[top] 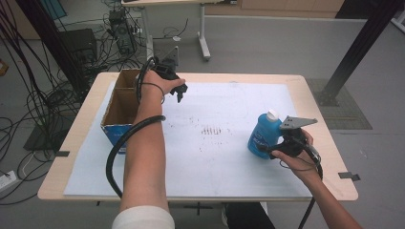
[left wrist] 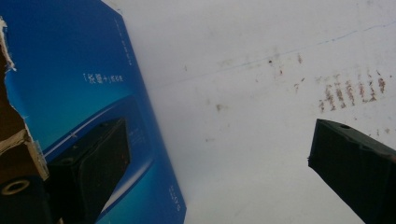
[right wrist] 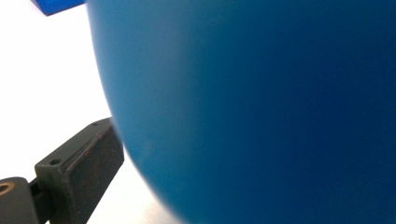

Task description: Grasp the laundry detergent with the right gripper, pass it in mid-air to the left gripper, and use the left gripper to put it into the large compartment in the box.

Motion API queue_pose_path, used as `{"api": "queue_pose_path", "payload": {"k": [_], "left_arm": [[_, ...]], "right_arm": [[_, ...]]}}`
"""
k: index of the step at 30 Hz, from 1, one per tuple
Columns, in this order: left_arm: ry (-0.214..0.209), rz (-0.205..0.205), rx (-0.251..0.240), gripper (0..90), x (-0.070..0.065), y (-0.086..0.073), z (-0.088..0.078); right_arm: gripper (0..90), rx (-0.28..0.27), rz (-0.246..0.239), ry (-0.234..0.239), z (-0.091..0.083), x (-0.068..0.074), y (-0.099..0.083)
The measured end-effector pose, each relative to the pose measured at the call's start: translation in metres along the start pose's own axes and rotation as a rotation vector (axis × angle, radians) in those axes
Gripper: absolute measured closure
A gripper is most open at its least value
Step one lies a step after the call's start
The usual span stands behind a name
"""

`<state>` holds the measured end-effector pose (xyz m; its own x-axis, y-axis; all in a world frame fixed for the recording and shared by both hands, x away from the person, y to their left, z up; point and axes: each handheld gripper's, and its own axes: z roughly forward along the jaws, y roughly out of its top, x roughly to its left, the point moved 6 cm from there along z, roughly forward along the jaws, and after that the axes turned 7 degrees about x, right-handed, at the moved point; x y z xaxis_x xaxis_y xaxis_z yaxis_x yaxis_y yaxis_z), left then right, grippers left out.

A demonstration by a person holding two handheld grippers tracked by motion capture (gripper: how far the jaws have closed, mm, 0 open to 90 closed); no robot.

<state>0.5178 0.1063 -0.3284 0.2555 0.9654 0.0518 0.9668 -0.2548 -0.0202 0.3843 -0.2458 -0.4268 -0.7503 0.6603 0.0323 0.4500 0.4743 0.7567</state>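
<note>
I count two containers on the table. The first is an open-topped cardboard box with a blue printed outer wall and brown inside (top: 120, 107), standing at the left edge of the white sheet; a partition splits it into two compartments, and I see nothing in either, though the near one is partly hidden behind my left forearm. The second is a blue plastic bottle with a white cap (top: 263, 134), standing upright on the right part of the sheet, well apart from the box; I cannot tell what it holds.

My right gripper (top: 276, 148) is at the bottle's lower body. In the right gripper view the blue wall (right wrist: 261, 107) lies against the one pad I can see; the other pad is hidden, so I judge the jaws pressed onto the bottle from the high view. My left gripper (top: 180, 90) hangs just beside the box's far right corner, jaws spread wide with nothing between them; in the left gripper view one finger (left wrist: 88, 168) stands before the box's blue wall (left wrist: 79, 79).

The surface is one white sheet (top: 215, 157), stained with small brown marks near its middle, laid on a pale wooden table (top: 329, 143). Beyond it: grey floor, tangled black cables at left, black frame posts, another table's legs.
</note>
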Motion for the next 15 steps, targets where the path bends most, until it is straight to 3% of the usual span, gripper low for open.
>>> {"api": "queue_pose_path", "payload": {"k": [15], "left_arm": [[0.005,-0.001,-0.005,6.1,0.0012,-0.0008,-0.0017]], "right_arm": [[2.3,-0.006,-0.005,-0.001,0.0013,0.0013,0.0014]]}}
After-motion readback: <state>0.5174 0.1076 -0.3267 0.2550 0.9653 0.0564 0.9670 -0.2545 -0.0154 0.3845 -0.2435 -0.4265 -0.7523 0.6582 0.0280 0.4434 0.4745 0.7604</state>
